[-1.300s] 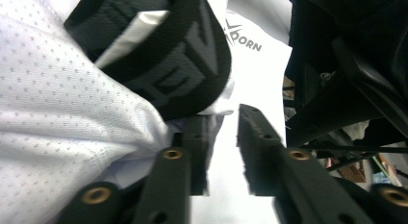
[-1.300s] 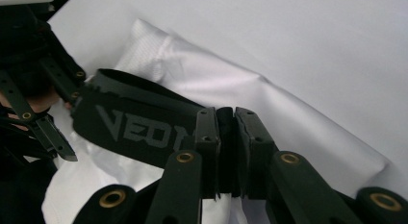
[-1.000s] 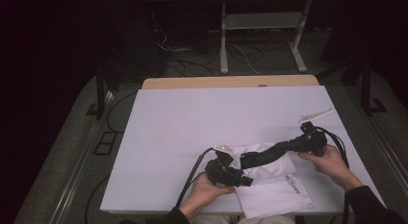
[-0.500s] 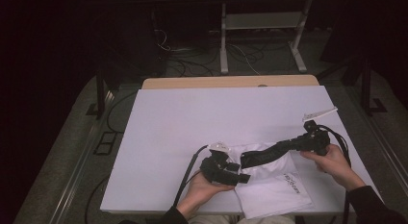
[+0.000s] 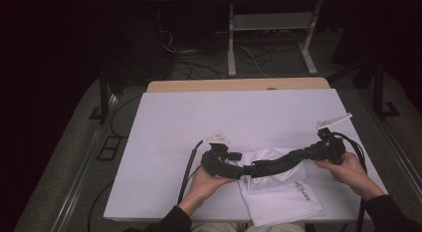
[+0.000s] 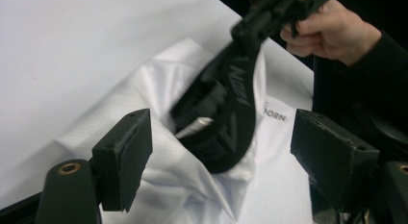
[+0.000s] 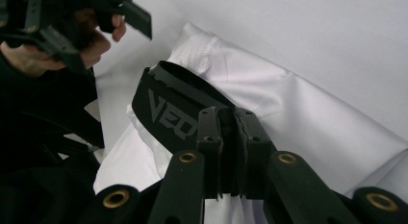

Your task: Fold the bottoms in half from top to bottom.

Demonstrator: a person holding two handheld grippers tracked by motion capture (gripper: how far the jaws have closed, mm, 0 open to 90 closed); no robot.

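Observation:
A white garment (image 5: 281,194) lies crumpled at the near edge of the white table (image 5: 199,122). Across it runs a black strap (image 5: 271,165) with grey lettering. My right gripper (image 5: 306,155) is shut on the strap (image 7: 161,106), whose loop hangs beyond its closed jaws (image 7: 230,132) above the garment (image 7: 298,108). My left gripper (image 5: 238,163) has just been opening. Its jaws (image 6: 226,156) now stand wide apart, the strap's end (image 6: 231,104) lies between them farther off, and the pads do not touch it. The other hand (image 6: 332,27) shows at top right.
A tan wooden strip (image 5: 239,85) borders the table's far side. Beyond it, on the dark floor, are cables (image 5: 249,55) and a white desk frame (image 5: 268,28). A cable (image 5: 186,167) trails from the left gripper off the near edge.
The left gripper's jaws have opened and let go of the strap's end, and that hand has drawn a little left and up. The right gripper keeps its grip and has hardly moved.

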